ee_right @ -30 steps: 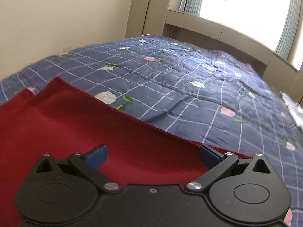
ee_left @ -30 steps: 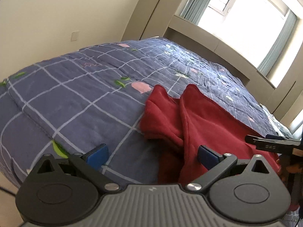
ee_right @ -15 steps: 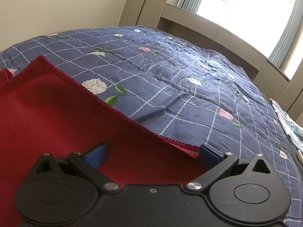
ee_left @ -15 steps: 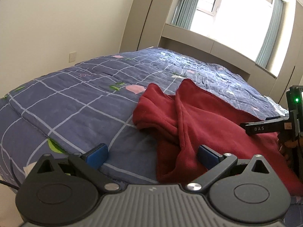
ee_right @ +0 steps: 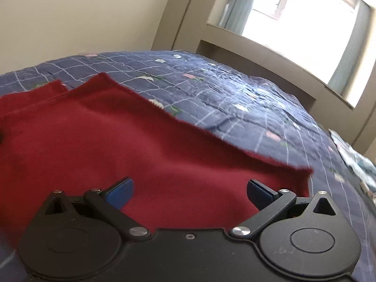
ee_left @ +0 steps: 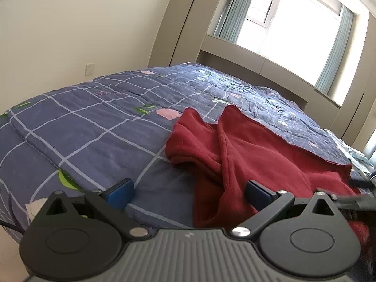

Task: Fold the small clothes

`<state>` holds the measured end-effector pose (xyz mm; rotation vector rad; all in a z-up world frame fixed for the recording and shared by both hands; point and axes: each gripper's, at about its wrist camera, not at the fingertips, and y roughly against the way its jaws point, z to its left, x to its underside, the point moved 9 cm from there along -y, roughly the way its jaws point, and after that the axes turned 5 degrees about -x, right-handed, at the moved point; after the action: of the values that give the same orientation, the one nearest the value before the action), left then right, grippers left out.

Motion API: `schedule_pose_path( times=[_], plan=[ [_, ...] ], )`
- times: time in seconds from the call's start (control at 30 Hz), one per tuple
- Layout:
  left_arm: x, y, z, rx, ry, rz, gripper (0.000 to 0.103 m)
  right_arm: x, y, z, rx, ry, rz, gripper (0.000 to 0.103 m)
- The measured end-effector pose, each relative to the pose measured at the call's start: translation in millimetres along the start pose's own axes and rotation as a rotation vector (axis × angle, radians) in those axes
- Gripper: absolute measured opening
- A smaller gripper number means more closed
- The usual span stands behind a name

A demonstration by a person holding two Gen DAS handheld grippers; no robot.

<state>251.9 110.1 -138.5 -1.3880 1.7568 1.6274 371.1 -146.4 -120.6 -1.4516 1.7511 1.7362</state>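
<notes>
Left wrist view: left hand-held gripper [ee_left: 189, 192] spread wide, blue pads [ee_left: 121, 192] apart, nothing between them. It hangs over the near edge of the bed [ee_left: 77, 138], which is covered by a blue-grey checked quilt with pink flowers and green leaves. Red garment [ee_left: 253, 155] lies on the quilt ahead and to the right; its left part is bunched into folds with one thick ridge running toward the camera, its right part lies flatter. The right pad sits in front of the red cloth, contact unclear. At the far right edge a dark blurred part of the other tool [ee_left: 352, 199] shows over the red cloth. Cream wall with a socket [ee_left: 90, 69] on the left, a window [ee_left: 289, 21] with pale blue curtains behind the bed.

Right wrist view: frame is motion-blurred. Right hand-held gripper [ee_right: 189, 192] also wide, pads [ee_right: 258, 193] apart and empty. Red garment [ee_right: 141, 145] fills the lower left and centre, spread mostly flat on the quilt [ee_right: 235, 98], its stitched far edge running diagonally from upper left down to a corner at the right, just past the right pad. Both pads are over the red cloth; cannot tell if they touch it. A pale patterned fabric [ee_right: 352, 157] lies at the bed's far right edge.
</notes>
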Motion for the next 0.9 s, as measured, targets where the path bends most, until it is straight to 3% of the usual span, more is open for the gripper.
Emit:
schedule_pose_path(
  times=[0.2,0.9],
  plan=[
    [0.8,4.1,0.0,-0.003,0.020,0.000,0.103,34.3,40.2,0.4,-0.007,-0.186,-0.063,0.102],
    [6.6,11.1,-7.1,0.032,0.013,0.032,0.103,50.5,60.4,23.3,0.142,-0.055,-0.164,0.102]
  ],
)
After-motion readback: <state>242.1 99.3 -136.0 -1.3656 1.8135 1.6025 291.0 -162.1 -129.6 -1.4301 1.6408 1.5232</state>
